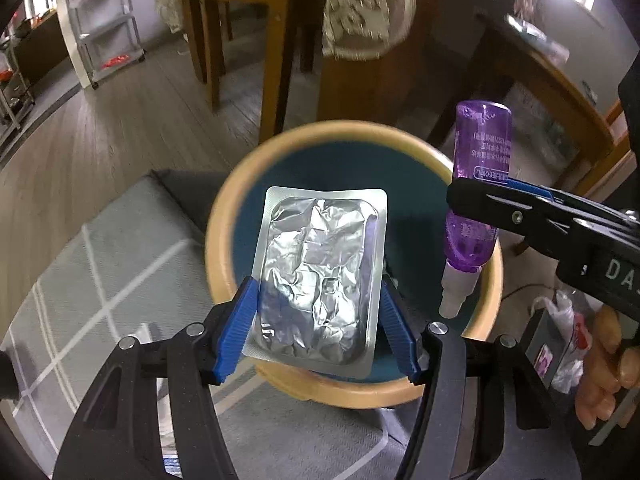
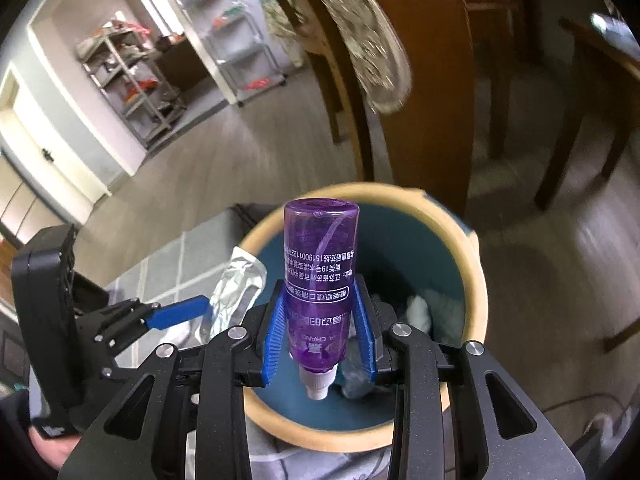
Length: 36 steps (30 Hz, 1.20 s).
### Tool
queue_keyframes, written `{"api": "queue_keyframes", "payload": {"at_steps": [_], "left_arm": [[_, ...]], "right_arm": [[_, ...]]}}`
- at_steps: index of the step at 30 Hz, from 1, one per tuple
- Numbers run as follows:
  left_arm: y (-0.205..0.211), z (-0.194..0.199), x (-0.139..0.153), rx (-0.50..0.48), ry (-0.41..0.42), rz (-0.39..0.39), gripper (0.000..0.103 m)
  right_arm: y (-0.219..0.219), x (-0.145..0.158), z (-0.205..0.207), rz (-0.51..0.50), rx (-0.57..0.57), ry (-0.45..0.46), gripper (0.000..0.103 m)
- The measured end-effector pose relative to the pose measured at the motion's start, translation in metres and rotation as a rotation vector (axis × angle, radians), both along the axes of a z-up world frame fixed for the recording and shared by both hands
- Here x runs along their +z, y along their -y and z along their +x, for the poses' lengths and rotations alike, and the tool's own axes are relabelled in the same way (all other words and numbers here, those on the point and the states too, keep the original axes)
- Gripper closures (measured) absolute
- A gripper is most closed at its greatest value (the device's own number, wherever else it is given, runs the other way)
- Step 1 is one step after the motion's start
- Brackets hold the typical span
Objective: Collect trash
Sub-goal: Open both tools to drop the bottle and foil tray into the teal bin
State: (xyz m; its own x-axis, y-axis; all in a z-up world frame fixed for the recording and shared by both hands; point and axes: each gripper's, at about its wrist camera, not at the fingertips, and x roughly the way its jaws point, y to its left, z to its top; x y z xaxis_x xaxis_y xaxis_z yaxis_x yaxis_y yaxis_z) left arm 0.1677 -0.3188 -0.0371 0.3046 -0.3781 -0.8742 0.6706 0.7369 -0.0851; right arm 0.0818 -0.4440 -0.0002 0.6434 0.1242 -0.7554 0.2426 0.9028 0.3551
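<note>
My left gripper [image 1: 318,292] is shut on a crumpled silver foil blister pack [image 1: 320,276] and holds it over the round teal bin with a tan rim [image 1: 224,216]. My right gripper [image 2: 320,292] is shut on a purple bottle [image 2: 320,272], held upside down with its white nozzle pointing into the same bin [image 2: 476,280]. In the left wrist view the right gripper [image 1: 476,200] and bottle [image 1: 480,176] are over the bin's right rim. In the right wrist view the foil pack [image 2: 236,292] shows at the bin's left rim.
White crumpled trash [image 2: 424,308] lies inside the bin. The bin stands beside a grey checked cushion [image 1: 100,264]. Wooden table and chair legs [image 1: 276,48] stand behind it. A plastic bag [image 1: 568,332] lies on the floor at right. Metal shelves [image 2: 132,76] stand far left.
</note>
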Motion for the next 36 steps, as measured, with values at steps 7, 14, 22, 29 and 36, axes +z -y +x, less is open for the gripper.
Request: {"api": "queue_keyframes", "payload": {"at_steps": [7, 14, 22, 29, 36], "left_arm": [[0.006, 0.002, -0.018, 0.004, -0.028, 0.039, 0.042], [-0.007, 0.004, -0.013, 0.039, 0.004, 0.046, 0.034], [-0.040, 0.005, 0.004, 0.088, 0.041, 0.014, 0.026], [-0.087, 0.010, 0.008, 0.162, 0.047, 0.008, 0.024], [-0.141, 0.016, 0.003, 0.261, 0.032, 0.006, 0.023]], "right_arm": [[0.002, -0.022, 0.004, 0.029, -0.007, -0.066, 0.069], [0.004, -0.027, 0.002, 0.063, -0.027, -0.085, 0.064], [0.000, -0.021, 0.002, 0.069, -0.019, -0.061, 0.062], [-0.010, -0.016, 0.003, 0.071, 0.007, -0.046, 0.061], [-0.034, -0.011, 0.007, 0.045, 0.057, -0.036, 0.056]]}}
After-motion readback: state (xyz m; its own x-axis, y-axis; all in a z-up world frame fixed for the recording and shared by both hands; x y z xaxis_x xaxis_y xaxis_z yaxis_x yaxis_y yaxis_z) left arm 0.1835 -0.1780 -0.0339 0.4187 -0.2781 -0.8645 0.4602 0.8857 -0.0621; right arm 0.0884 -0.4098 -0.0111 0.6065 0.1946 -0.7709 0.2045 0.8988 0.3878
